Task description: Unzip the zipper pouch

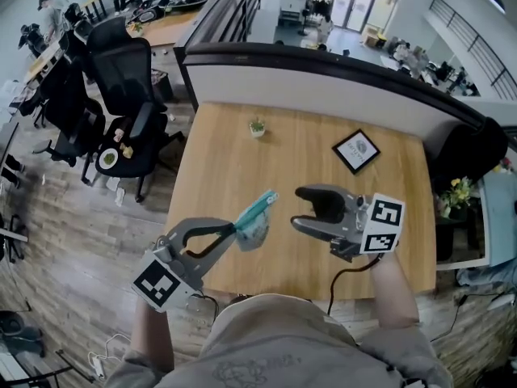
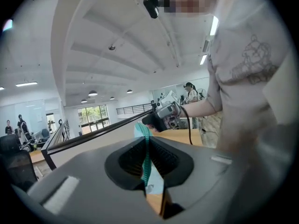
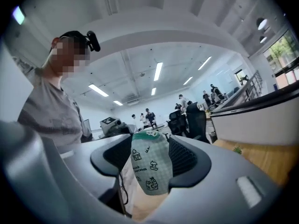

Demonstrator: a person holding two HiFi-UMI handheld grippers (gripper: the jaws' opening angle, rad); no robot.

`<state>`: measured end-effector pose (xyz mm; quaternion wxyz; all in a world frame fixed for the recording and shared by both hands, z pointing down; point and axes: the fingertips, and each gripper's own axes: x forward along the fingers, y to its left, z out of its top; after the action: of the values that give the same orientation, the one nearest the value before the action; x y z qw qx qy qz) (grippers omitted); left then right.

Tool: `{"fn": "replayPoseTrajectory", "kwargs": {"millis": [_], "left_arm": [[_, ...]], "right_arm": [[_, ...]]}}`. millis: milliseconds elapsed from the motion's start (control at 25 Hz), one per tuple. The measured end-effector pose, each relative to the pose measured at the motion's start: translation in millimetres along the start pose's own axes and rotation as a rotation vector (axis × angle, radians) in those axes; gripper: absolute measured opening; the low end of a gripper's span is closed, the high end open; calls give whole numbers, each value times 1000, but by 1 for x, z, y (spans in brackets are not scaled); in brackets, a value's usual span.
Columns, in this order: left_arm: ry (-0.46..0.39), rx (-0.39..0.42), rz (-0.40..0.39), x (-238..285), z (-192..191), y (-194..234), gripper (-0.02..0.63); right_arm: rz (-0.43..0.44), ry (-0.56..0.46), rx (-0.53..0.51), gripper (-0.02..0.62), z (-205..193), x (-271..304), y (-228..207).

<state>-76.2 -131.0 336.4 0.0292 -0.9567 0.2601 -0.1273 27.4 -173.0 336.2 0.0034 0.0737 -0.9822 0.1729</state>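
My left gripper (image 1: pixel 233 230) pinches the teal-edged zipper pouch (image 1: pixel 255 228) above the wooden table (image 1: pixel 234 160), while my right gripper (image 1: pixel 297 208) gapes wide, seemingly clear of it.

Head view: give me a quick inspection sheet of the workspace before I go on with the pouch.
Surface: wooden table, nothing spilled.
Job's things: pouch held above the table, teal zipper edge up; can't tell whether it is unzipped.
Clutter: small potted plant; framed picture.
Grippers: left gripper shut on the pouch; right gripper open, fingers off the pouch.
Cables: cable hangs from the right gripper.
Surroundings: office chairs at left; partition behind the table.
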Motion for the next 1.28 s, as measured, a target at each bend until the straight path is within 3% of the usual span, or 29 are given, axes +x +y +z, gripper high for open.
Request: {"fn": "replayPoseTrajectory", "kwargs": {"millis": [160, 320, 640, 720, 800, 960, 1120, 1280], "left_arm": [[-44, 59, -95, -3, 18, -12, 25], [-38, -58, -130, -8, 20, -17, 25], [-36, -68, -198, -6, 16, -23, 26], [-45, -89, -193, -5, 15, -20, 26], [-62, -112, -186, -8, 13, -15, 26], [-132, -169, -182, -13, 12, -3, 28], [-168, -176, -114, -11, 13, 11, 37], [-185, -168, -57, -13, 12, 24, 73]], "right_arm": [[90, 58, -105, 242, -1, 6, 15], [142, 132, -238, 242, -7, 14, 24], [265, 80, -233, 235, -2, 25, 31], [279, 70, -206, 184, -1, 25, 30], [303, 70, -181, 69, -3, 24, 32], [367, 64, -125, 20, -2, 24, 41], [293, 83, -92, 15, 6, 28, 40], [196, 135, -144, 14, 4, 32, 38]]}}
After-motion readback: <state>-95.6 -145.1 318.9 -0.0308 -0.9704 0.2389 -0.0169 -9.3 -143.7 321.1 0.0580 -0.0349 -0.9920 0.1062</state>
